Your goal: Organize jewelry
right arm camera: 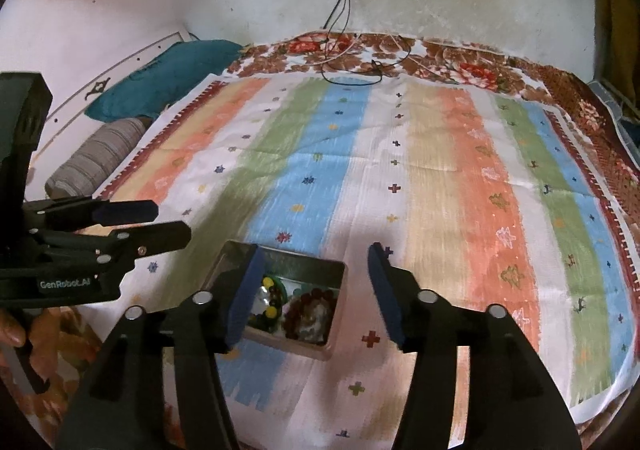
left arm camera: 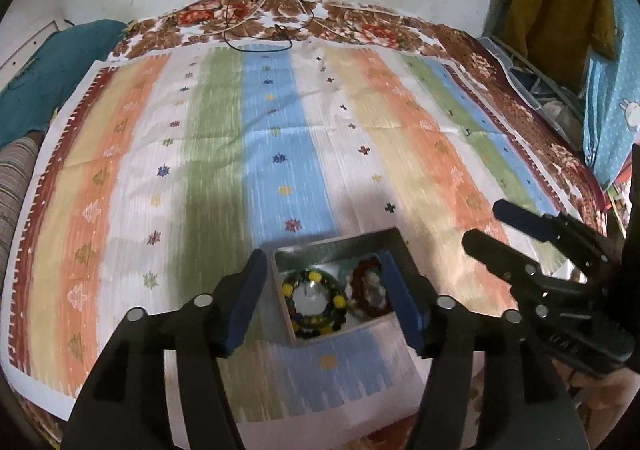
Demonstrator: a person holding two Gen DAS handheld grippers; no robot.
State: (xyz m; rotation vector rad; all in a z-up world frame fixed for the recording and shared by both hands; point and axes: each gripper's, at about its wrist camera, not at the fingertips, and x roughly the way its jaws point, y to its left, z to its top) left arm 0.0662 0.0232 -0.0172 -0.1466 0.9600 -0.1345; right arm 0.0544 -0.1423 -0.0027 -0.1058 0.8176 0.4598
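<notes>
We've got the box (left arm camera: 340,250) sitting on the striped cloth (left arm camera: 208,121), near its front edge, about mid-width. Two bead bracelets are inside: a dark green one with yellow beads (left arm camera: 314,302) on the left half, a dark red one (left arm camera: 370,286) on the right half, side by side and close; whether they touch we can't tell.

Left gripper (left arm camera: 324,302): jaws wide apart, nothing held. Its left finger is outside the box's left wall, its right finger over the red bracelet side. No pad presses on anything we can see.

Right gripper (right arm camera: 316,294): also spread wide, empty. Its left finger is over the left part of the box, and its right finger is clear of the box's right wall, above bare cloth.

Our read: both pieces look stowed, so the step in hand is releasing and clearing the box. To do it well:
- keep the jaws spread while pulling away, so no pad catches a wall and drags the box
- come away up and back along the fingers, not sideways across the bracelets
- move one gripper at a time; they're near each other
</notes>
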